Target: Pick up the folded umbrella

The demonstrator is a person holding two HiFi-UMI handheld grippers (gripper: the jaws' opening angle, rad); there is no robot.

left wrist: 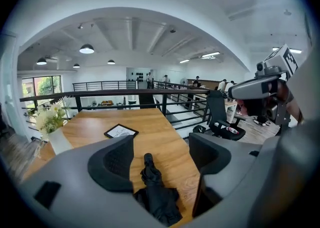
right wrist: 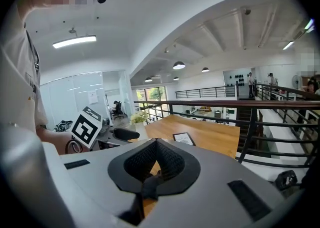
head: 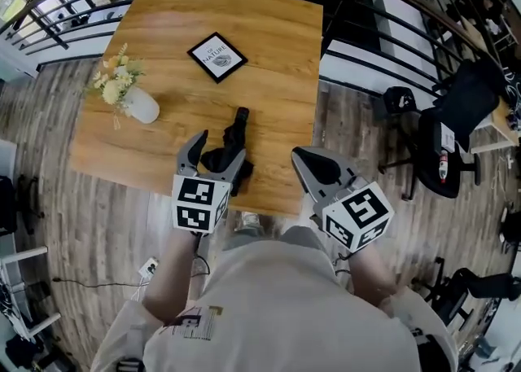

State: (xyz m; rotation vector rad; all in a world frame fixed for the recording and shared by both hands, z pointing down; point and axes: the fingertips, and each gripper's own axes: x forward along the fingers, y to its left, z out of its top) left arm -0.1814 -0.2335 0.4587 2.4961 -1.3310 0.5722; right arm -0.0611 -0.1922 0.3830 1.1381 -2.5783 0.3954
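A black folded umbrella [head: 234, 141] lies on the wooden table [head: 269, 53] near its front edge, handle end pointing away from me. My left gripper [head: 216, 156] is open and hangs just above the umbrella's bunched fabric end, one jaw on each side, not touching it. In the left gripper view the umbrella [left wrist: 154, 188] lies below and between that gripper's [left wrist: 161, 142] spread pads. The right gripper [head: 306, 160] is shut, empty, over the table's front right corner, apart from the umbrella. Its pads [right wrist: 170, 164] meet at the tip in the right gripper view.
A white vase with flowers [head: 137, 103] stands at the table's left. A black-framed card [head: 217, 56] lies at the far middle. A black railing [head: 383, 4] runs behind and to the right. A black office chair [head: 446, 142] stands on the floor at right.
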